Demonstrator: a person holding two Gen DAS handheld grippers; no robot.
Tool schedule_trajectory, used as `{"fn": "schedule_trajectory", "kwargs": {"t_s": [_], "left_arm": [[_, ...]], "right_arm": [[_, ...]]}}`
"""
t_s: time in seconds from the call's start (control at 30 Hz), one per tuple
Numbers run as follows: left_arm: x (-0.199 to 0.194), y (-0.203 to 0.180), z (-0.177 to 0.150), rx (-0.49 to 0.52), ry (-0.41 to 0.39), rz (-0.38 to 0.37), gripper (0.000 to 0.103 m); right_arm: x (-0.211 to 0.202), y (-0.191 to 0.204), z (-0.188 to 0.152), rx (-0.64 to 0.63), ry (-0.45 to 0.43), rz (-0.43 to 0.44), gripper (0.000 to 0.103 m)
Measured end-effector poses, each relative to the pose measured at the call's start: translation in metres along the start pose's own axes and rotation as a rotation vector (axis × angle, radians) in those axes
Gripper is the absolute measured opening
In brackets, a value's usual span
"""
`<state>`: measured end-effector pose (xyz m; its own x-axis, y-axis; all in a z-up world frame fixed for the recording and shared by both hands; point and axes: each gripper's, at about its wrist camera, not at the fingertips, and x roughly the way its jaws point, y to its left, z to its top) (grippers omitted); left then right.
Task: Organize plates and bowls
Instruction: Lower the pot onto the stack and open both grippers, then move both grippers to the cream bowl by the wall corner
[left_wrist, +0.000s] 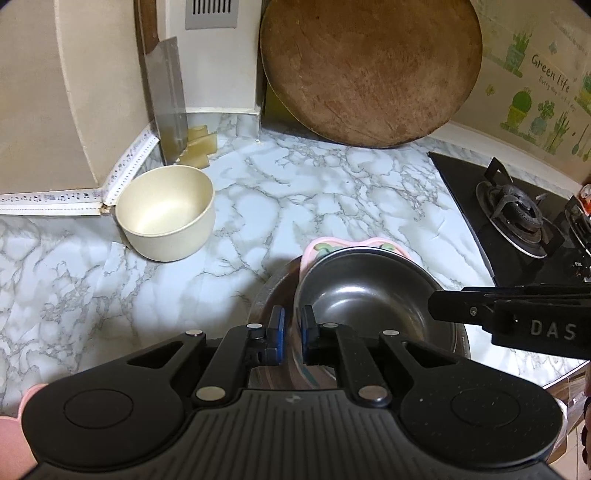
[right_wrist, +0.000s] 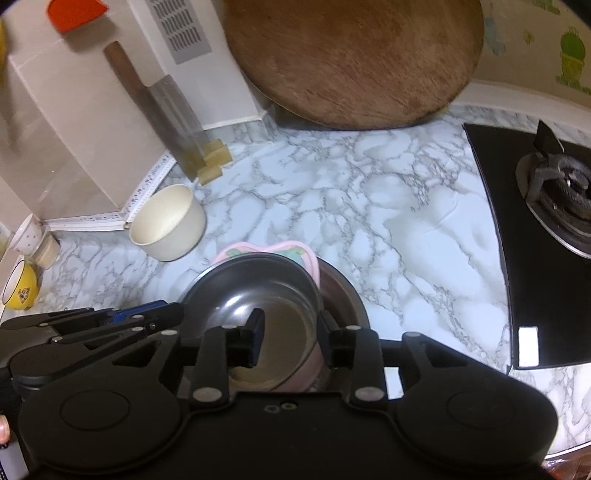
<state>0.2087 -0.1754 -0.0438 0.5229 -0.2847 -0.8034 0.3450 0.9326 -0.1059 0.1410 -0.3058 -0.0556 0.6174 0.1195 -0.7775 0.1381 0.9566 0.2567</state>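
A small steel bowl (left_wrist: 369, 291) sits nested in a pink bowl with green motifs (left_wrist: 317, 246), which rests in a larger steel bowl (left_wrist: 266, 295) on the marble counter. My left gripper (left_wrist: 291, 325) is shut on the small steel bowl's near-left rim. My right gripper (right_wrist: 290, 339) straddles the stack's right rim, one finger inside the steel bowl (right_wrist: 255, 291), one outside the pink bowl (right_wrist: 295, 253), jaws still apart. It also shows in the left wrist view (left_wrist: 436, 306). A cream bowl (left_wrist: 166, 212) stands apart at the left.
A round wooden cutting board (left_wrist: 369, 70) leans on the back wall. A cleaver (left_wrist: 168, 99) stands in a holder at the back left. A black gas stove (left_wrist: 524, 221) is at the right. A yellow bowl (right_wrist: 20, 288) and a dotted cup (right_wrist: 26, 232) stand far left.
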Motion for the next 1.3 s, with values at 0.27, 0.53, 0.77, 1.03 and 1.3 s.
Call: {"fn": "schedule_trajectory", "kwargs": {"t_s": [0.27,0.53,0.77,1.03,1.3], "left_arm": [[-0.029,0.017,0.002,-0.035,-0.057,-0.005,0.008],[-0.057,0.031,0.001,-0.064,-0.133,-0.003,0.061],[-0.076,0.047,0.003,-0.078,-0.193,0.032,0.066],[-0.084,0.073,0.009,-0.126,-0.229,0.085,0.074],[-0.077,0.101,0.019,-0.194,-0.232,0.110,0.078]], "right_arm": [[-0.021,0.024,0.001,-0.077,-0.047,0.026,0.044],[-0.037,0.051,0.004,-0.148,-0.105,0.080,0.058],[-0.044,0.073,0.011,-0.194,-0.144,0.110,0.075],[-0.037,0.094,0.026,-0.238,-0.174,0.145,0.097],[-0.019,0.107,0.052,-0.271,-0.185,0.157,0.103]]}}
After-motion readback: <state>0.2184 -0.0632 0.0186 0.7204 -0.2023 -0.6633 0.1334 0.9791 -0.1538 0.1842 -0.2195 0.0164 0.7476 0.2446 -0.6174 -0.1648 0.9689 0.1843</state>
